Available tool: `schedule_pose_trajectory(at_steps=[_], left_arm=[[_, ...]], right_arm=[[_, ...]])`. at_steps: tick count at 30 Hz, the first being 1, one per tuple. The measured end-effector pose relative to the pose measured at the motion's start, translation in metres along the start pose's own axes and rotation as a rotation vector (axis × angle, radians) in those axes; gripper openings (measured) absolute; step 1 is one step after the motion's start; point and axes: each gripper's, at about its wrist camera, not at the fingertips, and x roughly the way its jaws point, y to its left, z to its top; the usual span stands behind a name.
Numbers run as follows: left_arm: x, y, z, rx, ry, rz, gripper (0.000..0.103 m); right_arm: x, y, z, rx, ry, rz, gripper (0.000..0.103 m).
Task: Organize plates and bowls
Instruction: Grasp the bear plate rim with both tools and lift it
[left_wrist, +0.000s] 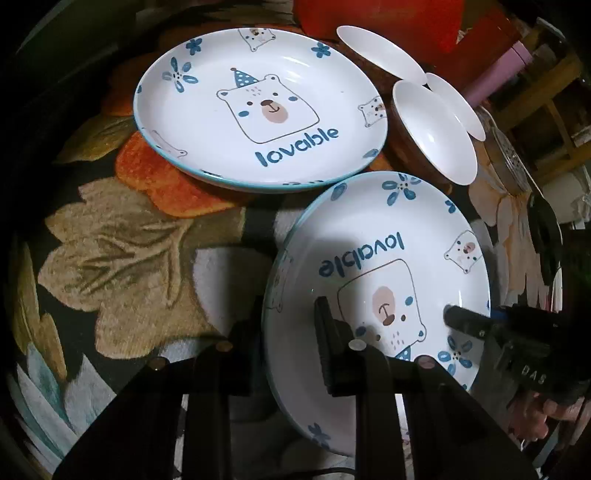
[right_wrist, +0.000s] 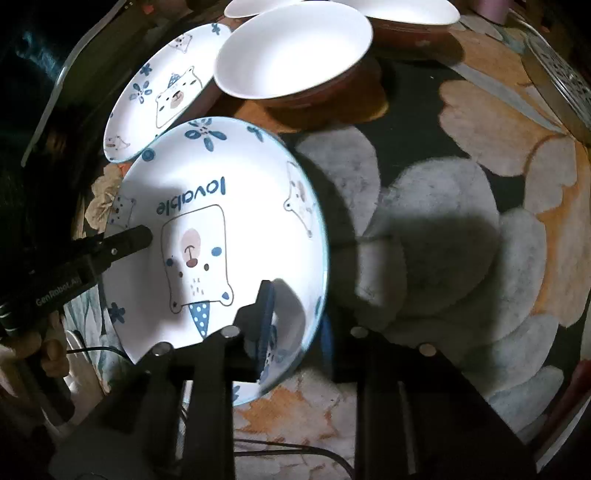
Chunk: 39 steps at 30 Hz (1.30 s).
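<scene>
Two white plates with a blue bear print and the word "lovable" lie on a flowered cloth. My left gripper (left_wrist: 288, 332) is shut on the left rim of the near plate (left_wrist: 369, 229), one finger inside and one outside. My right gripper (right_wrist: 295, 325) is shut on the right rim of the same near plate (right_wrist: 240, 166). Each view shows the other gripper's finger (left_wrist: 465, 317) (right_wrist: 129, 240) lying on the opposite edge. The far plate (left_wrist: 258, 110) (right_wrist: 162, 88) lies flat just beyond. Three brown bowls with white insides (left_wrist: 436, 129) (right_wrist: 291, 51) stand behind the plates.
The flowered tablecloth (left_wrist: 129, 240) (right_wrist: 443, 221) covers the table. A perforated metal piece (left_wrist: 513, 162) (right_wrist: 565, 85) lies at the far right edge. A red object (left_wrist: 369, 18) and a lilac cup (left_wrist: 484, 85) stand behind the bowls. A cable (right_wrist: 295, 450) runs along the near edge.
</scene>
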Motion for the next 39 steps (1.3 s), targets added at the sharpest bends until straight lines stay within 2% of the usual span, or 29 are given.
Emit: schedule_pose_trajectory(at_steps=[12,22,39], left_arm=[[-0.008,-0.018,-0.011,0.072,0.009,0.028,0.024],[-0.009,-0.07,-0.007,0.152,0.006,0.014,0.023],[-0.005,-0.171,-0.018,0.314,0.036,-0.043,0.023]], right_arm=[[-0.013,-0.015,-0.014,0.038,-0.014,0.02,0.014],[-0.043,-0.053,-0.033,0.143,-0.057,0.042,0.012],[-0.094,-0.122,-0.077,0.323,-0.125,0.013,0.011]])
